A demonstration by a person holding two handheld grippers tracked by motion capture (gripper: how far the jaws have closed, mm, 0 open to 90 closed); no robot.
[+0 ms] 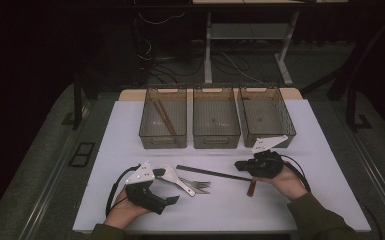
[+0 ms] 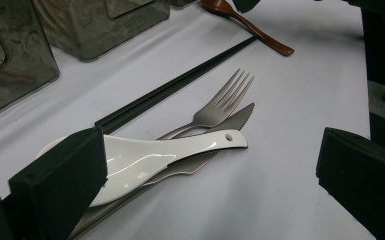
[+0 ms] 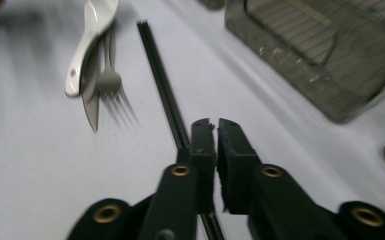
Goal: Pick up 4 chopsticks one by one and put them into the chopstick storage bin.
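The right gripper [image 3: 215, 125] has its jaws drawn together to a narrow slit over the near end of the black chopsticks [image 3: 162, 80], which run under the left jaw; the jaws look closed at the sticks, but whether the pads truly pinch both or have slipped beside them cannot be told from this angle. In the high view the same gripper [image 1: 241, 164] sits at the right end of the black chopsticks [image 1: 210, 172], which lie flat on the white table [image 1: 310, 150], well in front of the three grey bins [image 1: 216, 122]. These sticks are likely light, stiff and smooth, so they should lift easily but could swivel or slide apart when held by one end; a hold nearer their middle, across both together, would carry them steadier. A brown spoon [image 1: 251, 187] lies just beneath the right hand. Farther left rest a white spoon [image 2: 160, 155], a fork [image 2: 220, 102] and a knife [image 2: 230, 120], overlapping in a small heap; the white one looks ceramic, slick and breakable. The left gripper [image 1: 174, 199] holds its jaws wide apart with nothing between them, hovering near that heap. Brown chopsticks [image 1: 166, 119] already lie in the leftmost bin.
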